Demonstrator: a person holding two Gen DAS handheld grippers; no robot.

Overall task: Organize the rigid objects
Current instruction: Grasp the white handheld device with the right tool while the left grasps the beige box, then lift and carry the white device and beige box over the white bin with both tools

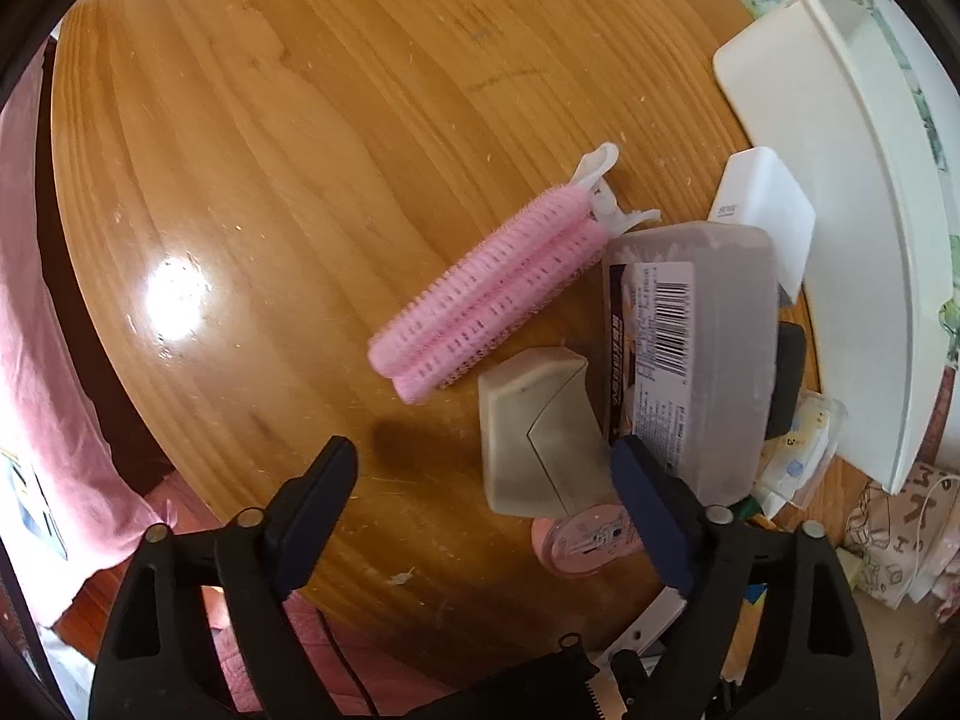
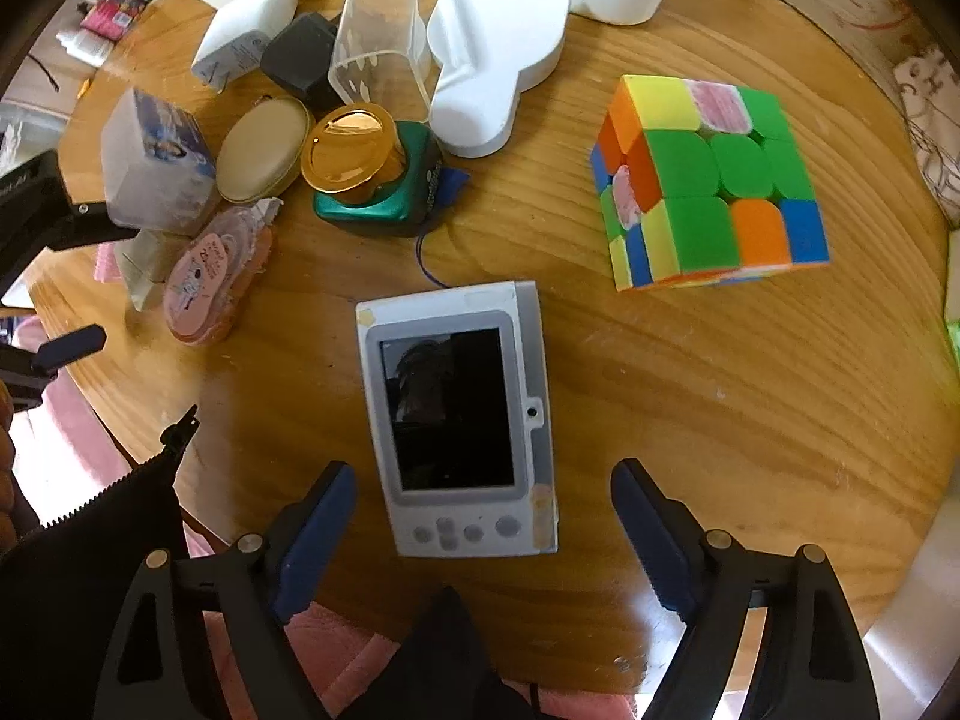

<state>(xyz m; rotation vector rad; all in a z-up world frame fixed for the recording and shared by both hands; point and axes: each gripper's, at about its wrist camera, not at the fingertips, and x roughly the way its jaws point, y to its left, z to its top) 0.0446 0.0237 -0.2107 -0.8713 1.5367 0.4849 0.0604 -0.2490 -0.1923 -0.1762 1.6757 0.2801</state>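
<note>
Only the right wrist view shows the grey handheld game console and multicoloured puzzle cube; only the left shows the pink twin-roller hair clip. The console lies flat on the round wooden counter, long axis near-to-far, buttons nearest. Right gripper fingers stand wide, straddling its near end, apart. Left gripper fingers stand wide, empty, beside a beige plastic block.

Glossy wooden table, bristly pink plastic hair roller, shiny gold lid
</note>
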